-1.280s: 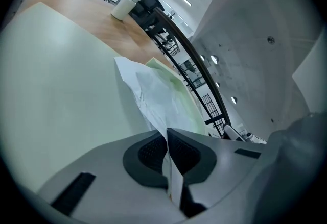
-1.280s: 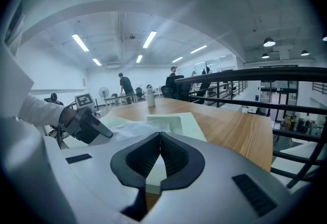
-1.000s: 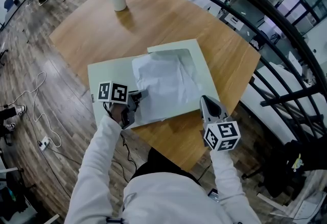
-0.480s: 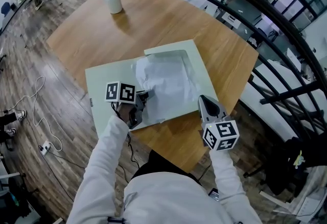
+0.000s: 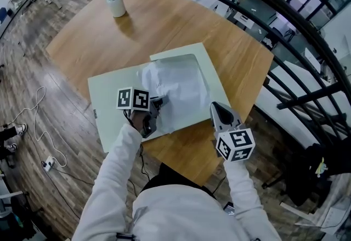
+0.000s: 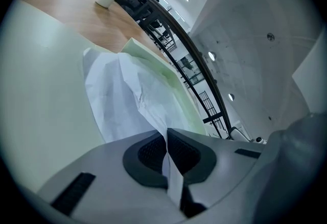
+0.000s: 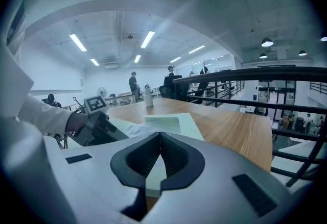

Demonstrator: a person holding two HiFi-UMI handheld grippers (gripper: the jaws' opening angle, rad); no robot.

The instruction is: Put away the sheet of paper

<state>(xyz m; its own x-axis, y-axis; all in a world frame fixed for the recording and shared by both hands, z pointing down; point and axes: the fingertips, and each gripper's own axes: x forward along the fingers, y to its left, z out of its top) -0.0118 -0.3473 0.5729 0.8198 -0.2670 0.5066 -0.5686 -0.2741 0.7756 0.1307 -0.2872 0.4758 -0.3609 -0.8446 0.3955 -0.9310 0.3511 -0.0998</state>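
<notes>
Tabletop [image 5: 164, 26]: smooth light wood with a soft sheen. Floor [image 5: 33, 97]: darker wood planks. The sheet of paper [image 5: 178, 89] is shown white, matt and creased; the folder [image 5: 112, 102] pale green and matt. The left gripper [image 5: 158, 102] and right gripper [image 5: 215, 106] are moulded in matt grey plastic, with dark ribbed pads [image 6: 153, 154]. Railing [image 5: 285, 20]: dark metal.

The white, creased sheet of paper [image 5: 178, 89] lies across the open pale-green folder [image 5: 109, 100], its near corner raised.

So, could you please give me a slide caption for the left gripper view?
Left gripper pinching the edge of a crumpled white sheet of paper over a pale green folder.
</notes>
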